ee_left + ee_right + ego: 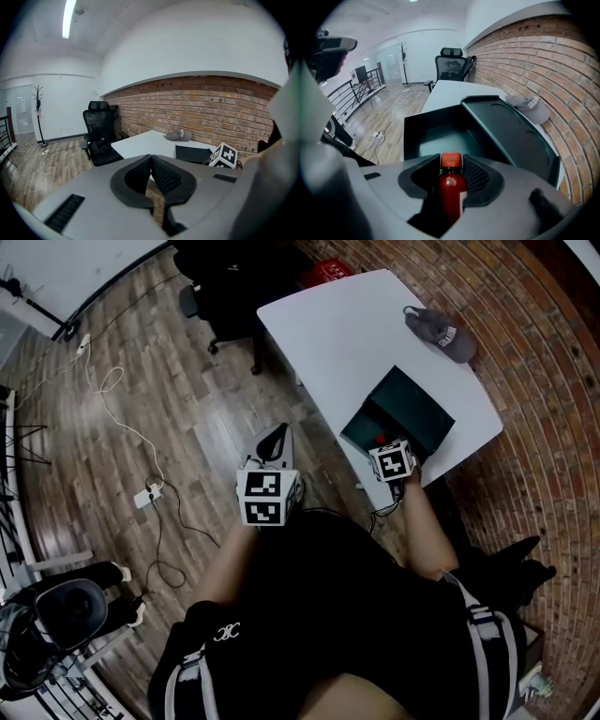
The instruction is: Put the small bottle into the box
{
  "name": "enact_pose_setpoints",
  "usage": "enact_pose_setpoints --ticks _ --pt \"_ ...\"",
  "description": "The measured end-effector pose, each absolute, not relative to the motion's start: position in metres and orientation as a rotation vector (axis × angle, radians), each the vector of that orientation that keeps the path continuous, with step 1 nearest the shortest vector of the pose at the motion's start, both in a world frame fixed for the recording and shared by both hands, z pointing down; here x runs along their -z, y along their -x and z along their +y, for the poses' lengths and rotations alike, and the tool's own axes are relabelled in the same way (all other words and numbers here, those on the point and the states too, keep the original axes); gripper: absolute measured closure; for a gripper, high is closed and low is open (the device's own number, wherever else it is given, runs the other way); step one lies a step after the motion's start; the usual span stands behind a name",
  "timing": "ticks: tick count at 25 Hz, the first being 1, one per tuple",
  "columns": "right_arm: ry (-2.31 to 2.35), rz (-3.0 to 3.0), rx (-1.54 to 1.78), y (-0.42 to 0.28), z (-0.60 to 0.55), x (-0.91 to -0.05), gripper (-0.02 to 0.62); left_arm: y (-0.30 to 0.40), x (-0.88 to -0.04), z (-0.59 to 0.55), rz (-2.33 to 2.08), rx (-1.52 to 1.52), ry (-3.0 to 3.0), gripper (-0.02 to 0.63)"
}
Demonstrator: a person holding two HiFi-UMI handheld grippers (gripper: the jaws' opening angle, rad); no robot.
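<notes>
A small dark-red bottle (452,185) with a red cap stands between the jaws of my right gripper (451,173), which is shut on it. Its cap (381,440) just shows in the head view above the marker cube. The bottle is held at the near edge of the open dark green box (440,136), whose lid (511,136) leans back to the right. In the head view the box (398,423) lies at the near end of the white table (356,334). My left gripper (150,176) hangs left of the table with its jaws together and nothing between them.
A grey cap (442,332) lies on the table's far right, by the brick wall (544,362). A black office chair (99,131) stands at the far end of the table. A cable and power strip (148,493) lie on the wooden floor to the left.
</notes>
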State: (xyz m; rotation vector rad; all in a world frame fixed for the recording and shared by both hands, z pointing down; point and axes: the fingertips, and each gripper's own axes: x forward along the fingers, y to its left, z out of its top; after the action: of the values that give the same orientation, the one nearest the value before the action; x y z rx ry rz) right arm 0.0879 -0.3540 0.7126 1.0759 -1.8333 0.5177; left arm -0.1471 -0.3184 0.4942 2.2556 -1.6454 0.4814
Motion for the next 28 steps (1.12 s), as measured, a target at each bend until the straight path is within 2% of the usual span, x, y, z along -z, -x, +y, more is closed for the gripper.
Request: enact_pose_setpoints --ticks 4,7,13,14,16,19,28 --pt "-1.091 -1.851 -0.595 -0.086 -0.36 -0.71 0.433 0.159 -0.499 -0.317 -1.658 -0.484 -2.234 0.592" --pt "-1.107 -1.882 -0.632 -0.08 -0.363 -0.707 0.393 0.166 -0.5 -0.32 -1.661 -0.481 -2.226 0.592" --pt "-1.264 -2.006 -0.651 -0.072 -0.376 -0.675 0.388 0.164 -0.5 -0.33 -1.625 -0.474 -2.257 0.592" --pt "-1.338 -2.037 -0.66 -0.074 -0.381 -0.663 0.396 0.163 -0.5 -0.332 -1.618 -0.473 -2.262 0.593" --pt "-1.492 -2.08 -0.671 -0.081 -0.389 -0.642 0.544 0.159 -0.499 -0.338 -1.603 -0.469 -2.271 0.593" --pt "-1.635 -2.09 -0.629 -0.093 -0.398 -0.622 0.565 0.151 -0.499 -0.35 -1.575 -0.468 -2.299 0.592" --pt "-1.798 -2.14 -0.52 -0.111 -0.403 -0.569 0.566 0.121 -0.49 -0.382 -1.475 -0.475 -2.4 0.592"
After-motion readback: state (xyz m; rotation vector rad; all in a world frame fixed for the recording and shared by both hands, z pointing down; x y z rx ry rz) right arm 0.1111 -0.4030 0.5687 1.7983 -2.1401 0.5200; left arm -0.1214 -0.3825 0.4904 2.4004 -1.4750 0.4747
